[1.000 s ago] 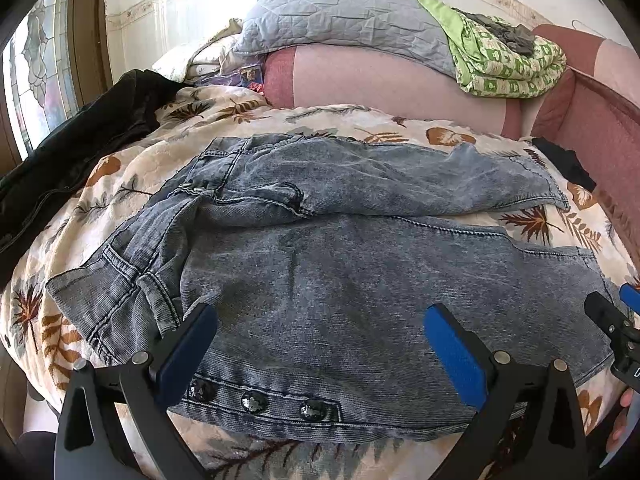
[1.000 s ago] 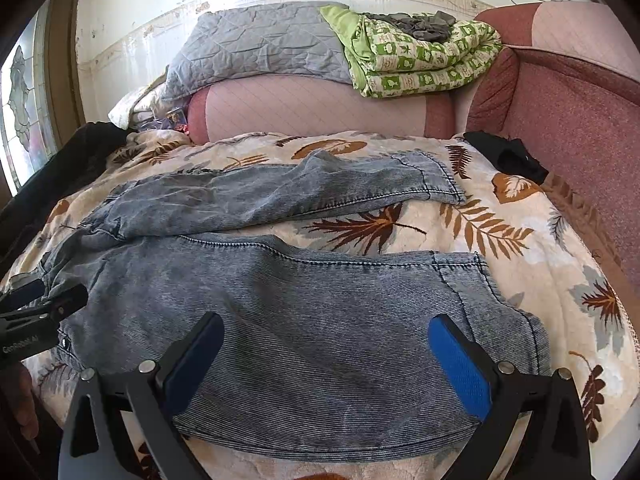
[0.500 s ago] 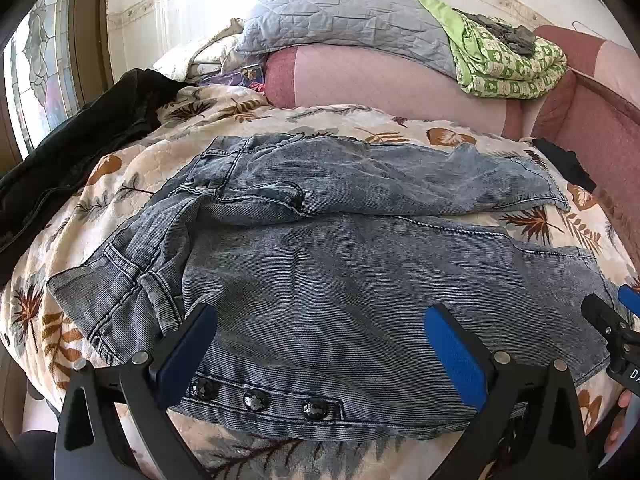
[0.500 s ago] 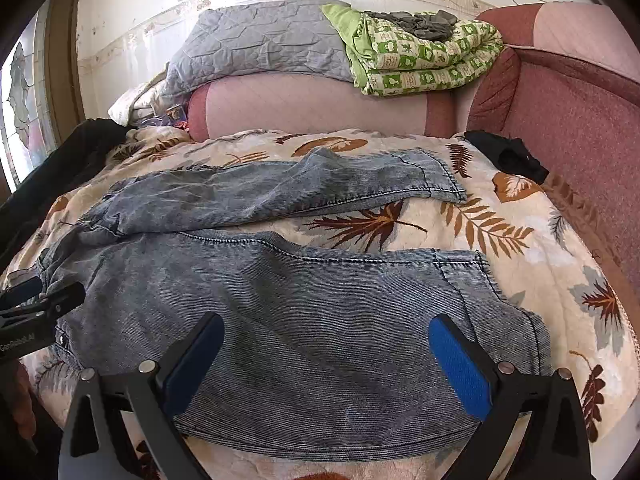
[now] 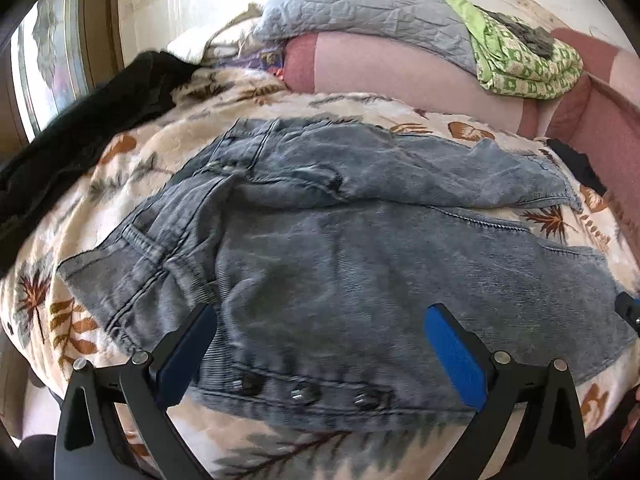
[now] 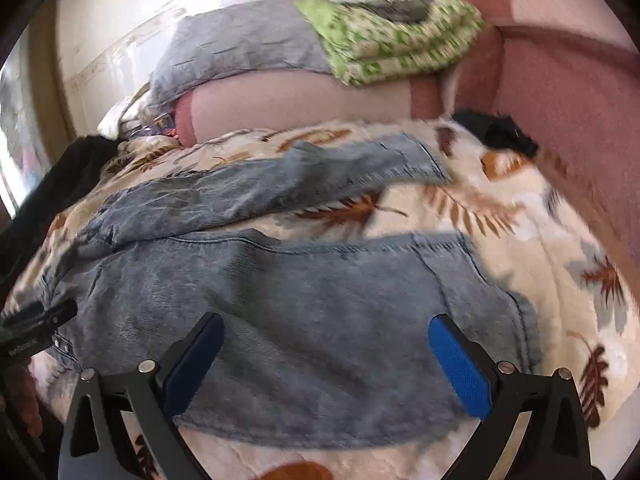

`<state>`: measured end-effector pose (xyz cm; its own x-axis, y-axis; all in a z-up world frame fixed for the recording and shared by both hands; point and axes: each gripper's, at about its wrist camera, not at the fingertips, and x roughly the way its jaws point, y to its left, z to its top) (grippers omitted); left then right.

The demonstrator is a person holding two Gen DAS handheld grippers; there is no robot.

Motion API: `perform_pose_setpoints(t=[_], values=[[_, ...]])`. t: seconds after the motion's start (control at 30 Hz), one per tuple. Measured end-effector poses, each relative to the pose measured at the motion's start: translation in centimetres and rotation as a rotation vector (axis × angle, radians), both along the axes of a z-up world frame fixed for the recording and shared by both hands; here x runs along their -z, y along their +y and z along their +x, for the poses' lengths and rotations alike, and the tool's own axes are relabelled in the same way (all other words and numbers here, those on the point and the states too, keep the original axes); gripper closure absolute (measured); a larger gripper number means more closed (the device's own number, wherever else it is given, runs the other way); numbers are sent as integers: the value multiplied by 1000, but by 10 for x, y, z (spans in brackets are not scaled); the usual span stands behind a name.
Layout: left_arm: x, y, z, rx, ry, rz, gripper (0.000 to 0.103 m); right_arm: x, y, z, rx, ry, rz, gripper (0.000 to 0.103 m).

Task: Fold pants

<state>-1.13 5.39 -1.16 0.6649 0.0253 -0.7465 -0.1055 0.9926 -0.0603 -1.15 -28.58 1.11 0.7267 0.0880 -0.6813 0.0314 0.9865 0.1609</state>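
Grey-blue denim pants (image 5: 340, 248) lie spread on a leaf-print blanket (image 5: 120, 152), waistband to the left, both legs running right. The near leg (image 6: 300, 308) is wide and flat; the far leg (image 6: 280, 188) lies apart behind it. My left gripper (image 5: 320, 344) is open above the near edge by the row of metal buttons (image 5: 304, 394), nothing between its blue pads. My right gripper (image 6: 326, 354) is open over the near leg close to its hem (image 6: 500, 292). Each gripper's tip shows at the edge of the other's view.
A pink sofa back (image 5: 400, 76) carries a grey quilted pillow (image 5: 360, 4) and a folded green blanket (image 5: 524, 60). Dark cloth (image 5: 80, 128) lies at the left by the window. A black item (image 6: 500, 132) sits by the right armrest (image 6: 580, 120).
Both grippers have shifted forward and tilted slightly over the pants; the right wrist view is now motion-blurred. The pants lie as before and both grippers stay open.
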Motion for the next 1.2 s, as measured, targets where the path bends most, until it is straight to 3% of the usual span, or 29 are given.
perform_pose_setpoints(t=[0.07, 0.17, 0.2, 0.33, 0.47, 0.57, 0.63, 0.93, 1.0, 1.03, 1.07, 1.1, 1.17, 1.2], values=[[-5, 26, -2, -17, 19, -115, 0, -10, -37, -7, 37, 33, 153, 0], [-4, 70, -6, -129, 72, -282, 0, -17, -94, -18, 133, 112, 299, 0], [-3, 81, -8, -156, 62, -300, 0, -17, -108, -21, 157, 126, 327, 0], [-1, 108, -18, -243, 8, -202, 0, 0, -155, -26, 236, 191, 439, 0], [13, 127, -13, -205, 48, -282, 0, 24, -164, -12, 191, 205, 682, 0], [20, 140, -12, -223, 52, -373, 0, 32, -157, -2, 202, 227, 672, 0], [21, 144, -14, -248, 51, -363, 0, 40, -157, 2, 209, 238, 683, 1], [20, 163, -22, -315, -14, -476, 0, 50, -159, -2, 255, 252, 778, 10], [26, 166, -16, -324, 13, -505, 0, 53, -162, 2, 262, 238, 783, 12], [26, 165, -14, -324, 20, -493, 0, 53, -163, 3, 269, 234, 787, 14], [24, 162, -12, -323, 28, -467, 0, 51, -162, 6, 269, 229, 781, 21], [23, 160, -9, -324, 39, -444, 3, 49, -161, 9, 267, 226, 765, 48], [21, 160, -1, -343, 57, -412, 29, 53, -160, 17, 261, 264, 755, 80], [22, 162, 2, -349, 71, -406, 65, 55, -159, 21, 256, 279, 737, 82]])
